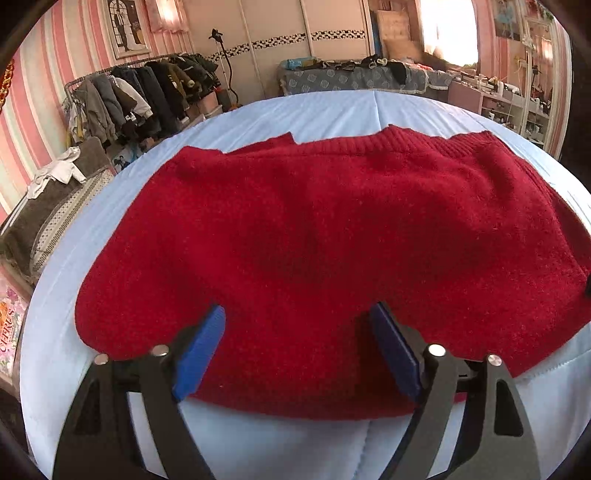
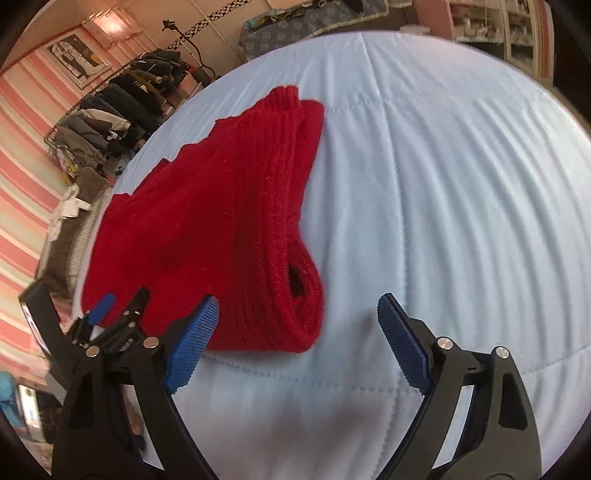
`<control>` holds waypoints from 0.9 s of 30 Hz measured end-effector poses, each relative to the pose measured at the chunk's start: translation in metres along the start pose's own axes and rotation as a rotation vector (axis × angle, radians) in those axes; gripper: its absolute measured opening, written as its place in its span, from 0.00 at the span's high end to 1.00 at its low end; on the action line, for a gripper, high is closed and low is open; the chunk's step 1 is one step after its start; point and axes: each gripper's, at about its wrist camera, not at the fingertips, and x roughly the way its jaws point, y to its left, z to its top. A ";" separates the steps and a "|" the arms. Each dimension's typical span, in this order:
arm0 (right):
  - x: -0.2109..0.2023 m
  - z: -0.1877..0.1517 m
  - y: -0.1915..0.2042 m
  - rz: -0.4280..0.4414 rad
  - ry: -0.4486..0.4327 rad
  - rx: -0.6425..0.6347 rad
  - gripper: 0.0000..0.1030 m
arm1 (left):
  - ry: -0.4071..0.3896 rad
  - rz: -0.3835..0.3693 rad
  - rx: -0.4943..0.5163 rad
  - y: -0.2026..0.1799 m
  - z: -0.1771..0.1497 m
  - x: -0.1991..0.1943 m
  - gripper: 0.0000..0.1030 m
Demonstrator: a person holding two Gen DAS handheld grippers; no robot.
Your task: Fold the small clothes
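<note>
On the pale blue quilt (image 1: 332, 110), both the left gripper (image 1: 297, 325) and right gripper (image 2: 297, 314) hover wide apart over the red sweater (image 1: 314, 229).

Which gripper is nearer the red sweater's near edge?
Left. The left gripper stands open directly over the red sweater, fingers straddling its near edge. The right gripper is open at the sweater's right corner, mostly over the blue quilt.

A pale blue quilt (image 1: 332, 110) covers the bed; beyond it, a clothes rack (image 1: 147, 92) of dark coats against pink-striped walls (image 1: 37, 92) — framed picture (image 1: 125, 26) above
</note>
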 end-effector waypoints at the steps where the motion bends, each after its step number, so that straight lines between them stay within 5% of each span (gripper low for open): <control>1: 0.002 0.000 -0.001 0.013 0.008 0.008 0.18 | -0.005 0.003 -0.002 0.001 0.000 0.000 0.13; 5: 0.009 0.003 0.000 0.043 0.020 0.017 0.24 | -0.003 -0.006 -0.005 0.003 0.000 0.001 0.13; 6: 0.010 0.004 0.000 0.054 0.025 0.020 0.28 | -0.004 -0.008 -0.006 0.004 0.000 0.001 0.13; 7: 0.010 0.005 0.000 0.060 0.026 0.023 0.44 | -0.005 -0.008 -0.006 0.004 0.000 0.000 0.13; 11: 0.015 0.004 0.008 0.048 0.050 -0.016 0.57 | -0.007 -0.018 -0.017 0.004 0.002 0.000 0.13; 13: 0.015 0.004 0.008 0.055 0.056 -0.015 0.74 | -0.010 -0.026 -0.021 0.003 0.002 -0.002 0.13; 27: -0.012 0.008 0.027 0.062 -0.062 -0.095 0.81 | -0.045 -0.051 -0.040 0.014 0.009 -0.017 0.13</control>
